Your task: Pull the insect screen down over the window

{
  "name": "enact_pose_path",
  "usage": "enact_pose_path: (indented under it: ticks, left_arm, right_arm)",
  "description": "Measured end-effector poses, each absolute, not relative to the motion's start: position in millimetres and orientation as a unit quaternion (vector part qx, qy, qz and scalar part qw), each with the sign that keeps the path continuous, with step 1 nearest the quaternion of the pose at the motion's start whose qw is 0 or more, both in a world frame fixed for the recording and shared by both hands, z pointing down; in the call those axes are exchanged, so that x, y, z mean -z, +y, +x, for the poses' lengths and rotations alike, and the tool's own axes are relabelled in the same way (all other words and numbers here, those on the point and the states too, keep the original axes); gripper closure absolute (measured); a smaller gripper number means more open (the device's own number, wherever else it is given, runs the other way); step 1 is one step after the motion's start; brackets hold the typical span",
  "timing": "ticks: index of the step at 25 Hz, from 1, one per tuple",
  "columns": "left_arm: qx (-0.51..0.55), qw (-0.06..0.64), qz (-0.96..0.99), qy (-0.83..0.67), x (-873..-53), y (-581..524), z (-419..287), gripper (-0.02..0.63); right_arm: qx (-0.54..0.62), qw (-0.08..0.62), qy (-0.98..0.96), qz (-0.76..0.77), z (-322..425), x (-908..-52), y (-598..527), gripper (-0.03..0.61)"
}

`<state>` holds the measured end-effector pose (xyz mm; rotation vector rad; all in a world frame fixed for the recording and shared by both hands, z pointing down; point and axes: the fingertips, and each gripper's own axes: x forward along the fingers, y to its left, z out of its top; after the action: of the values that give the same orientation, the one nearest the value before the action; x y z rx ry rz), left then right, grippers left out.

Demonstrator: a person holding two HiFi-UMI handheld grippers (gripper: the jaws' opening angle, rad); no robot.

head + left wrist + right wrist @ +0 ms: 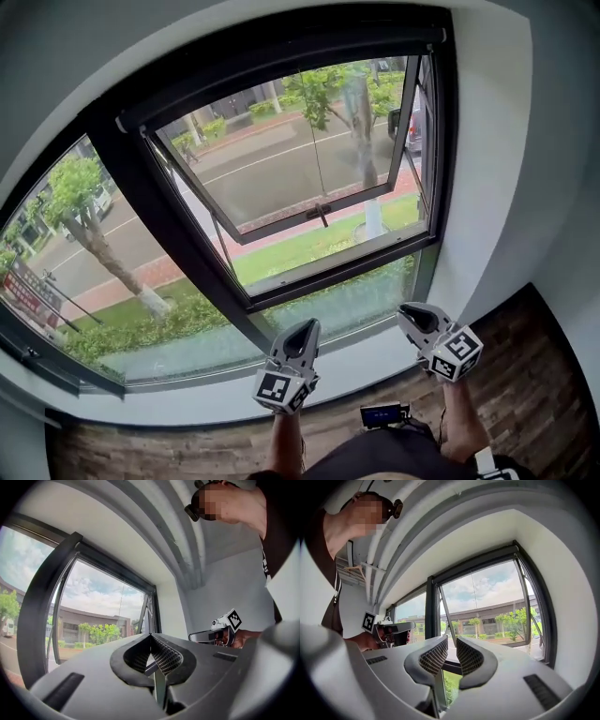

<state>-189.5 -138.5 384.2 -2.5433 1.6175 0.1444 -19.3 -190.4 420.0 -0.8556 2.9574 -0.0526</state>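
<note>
The big dark-framed window (141,192) has its sash (281,223) tilted open outward, and the insect screen (281,70) sits rolled up in the dark rail along the frame's top, with only its thin cord (314,150) hanging down the middle of the opening. Both grippers hang low over the white sill (366,361), well below the rail and the cord. The left gripper (302,330) has its fingers (161,656) pressed together on nothing, while the right gripper (412,314) holds its fingers (433,657) slightly spread and empty.
</note>
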Motion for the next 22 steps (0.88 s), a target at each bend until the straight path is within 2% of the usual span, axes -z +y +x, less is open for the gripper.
enact_pose_path:
  ticks: [5, 9, 13, 18, 22]
  left_arm:
    - [-0.015, 0.101, -0.833, 0.544, -370, -186, -207, 0.607]
    - [0.008, 0.154, -0.793, 0.589, -333, -235, -227, 0.607]
    - [0.024, 0.218, -0.753, 0.620, -278, -288, -226, 0.607]
    - [0.081, 0.321, -0.692, 0.641, -203, -339, -205, 0.607]
    - [0.155, 0.334, -0.653, 0.662, -173, -373, -191, 0.607]
  right_arm:
    - [-0.013, 0.044, 0.968, -0.246, -47, -403, -244, 0.520]
    - [-0.113, 0.006, 0.961, -0.251, -50, -370, -308, 0.521]
    - [-0.190, 0.009, 0.947, -0.259, -29, -310, -379, 0.521]
    - [-0.293, 0.077, 0.920, -0.249, -8, -209, -443, 0.520]
    - [-0.316, 0.145, 0.910, -0.224, -5, -150, -472, 0.520]
